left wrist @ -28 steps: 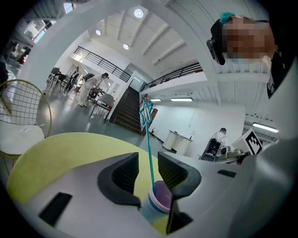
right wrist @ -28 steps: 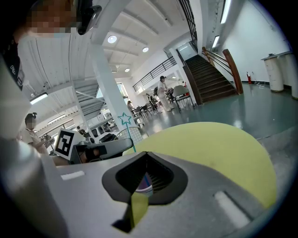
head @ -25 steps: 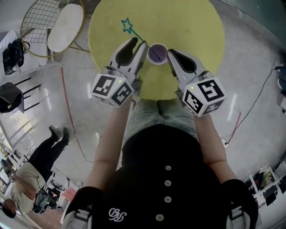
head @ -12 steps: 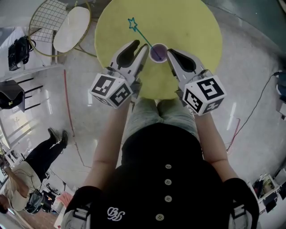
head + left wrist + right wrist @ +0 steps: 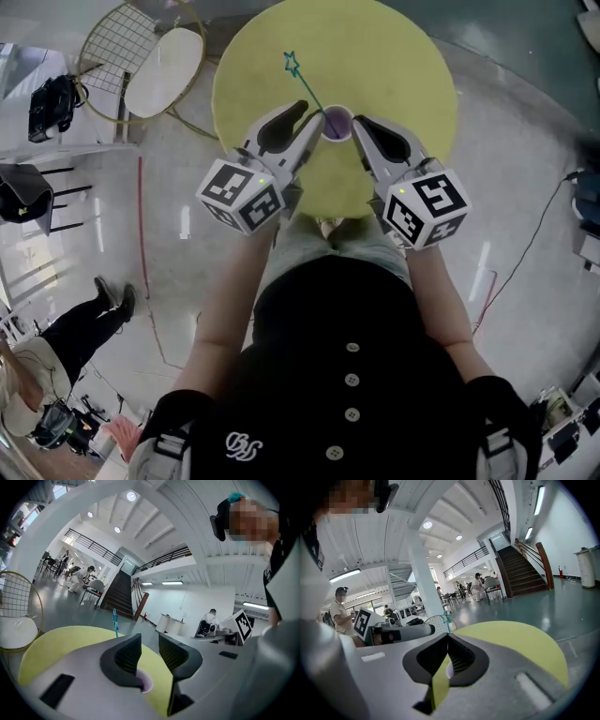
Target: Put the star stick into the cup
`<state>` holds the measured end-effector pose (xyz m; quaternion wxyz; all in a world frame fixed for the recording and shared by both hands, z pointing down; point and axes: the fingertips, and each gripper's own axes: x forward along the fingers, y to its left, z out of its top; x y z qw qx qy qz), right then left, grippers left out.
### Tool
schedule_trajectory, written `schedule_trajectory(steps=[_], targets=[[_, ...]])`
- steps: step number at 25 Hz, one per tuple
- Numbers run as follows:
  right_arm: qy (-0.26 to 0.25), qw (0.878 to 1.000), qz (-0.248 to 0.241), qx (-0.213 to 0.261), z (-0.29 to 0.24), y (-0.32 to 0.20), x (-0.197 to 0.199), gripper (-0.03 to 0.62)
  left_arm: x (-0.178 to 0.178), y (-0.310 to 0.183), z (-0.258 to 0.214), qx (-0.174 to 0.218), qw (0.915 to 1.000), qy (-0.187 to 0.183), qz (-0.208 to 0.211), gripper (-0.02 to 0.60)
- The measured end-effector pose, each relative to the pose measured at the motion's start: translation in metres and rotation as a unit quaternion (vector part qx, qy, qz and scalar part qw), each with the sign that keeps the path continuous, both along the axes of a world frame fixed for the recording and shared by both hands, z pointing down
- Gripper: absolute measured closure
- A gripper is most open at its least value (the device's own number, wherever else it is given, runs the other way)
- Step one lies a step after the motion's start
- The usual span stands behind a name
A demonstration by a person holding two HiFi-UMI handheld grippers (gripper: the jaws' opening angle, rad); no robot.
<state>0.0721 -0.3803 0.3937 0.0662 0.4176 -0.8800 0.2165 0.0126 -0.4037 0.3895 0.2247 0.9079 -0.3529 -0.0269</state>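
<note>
The cup (image 5: pixel 336 123) is standing on the yellow table (image 5: pixel 398 75), just toward 6 o'clock from its middle. The star stick (image 5: pixel 302 79) is sitting in the cup and leaning out toward 11 o'clock, its teal star over bare tabletop.

The left gripper (image 5: pixel 310 116) is hovering at the cup's 8 o'clock, close beside the rim. In the left gripper view its jaws (image 5: pixel 150 641) are standing apart with nothing between them. The cup's lilac rim (image 5: pixel 146 685) is showing low in the gap, and the stick (image 5: pixel 115 620) is rising beyond the left jaw at 11 o'clock.

The right gripper (image 5: pixel 360 126) is hovering at the cup's 4 o'clock, also near the rim. In the right gripper view its jaws (image 5: pixel 447 637) are meeting at the tips and gripping nothing, and the star (image 5: pixel 447 617) is peeking up just above them at 12 o'clock.

A wire-backed chair (image 5: pixel 159 70) is standing off the table at 9 o'clock.
</note>
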Motion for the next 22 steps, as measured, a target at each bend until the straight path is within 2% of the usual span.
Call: schedule_trajectory(steps=[9,22], targets=[[0.001,1.0,-0.014,0.028,-0.022,0.008,-0.007,0.591,0.001,0.017,-0.017,0.015,0.9999,0.008,-0.001,0.466],[0.01,0.999,-0.022,0.038,-0.031,0.024,0.0,0.591,0.017,0.038,-0.028,0.035,0.9991,-0.006,0.024,0.468]])
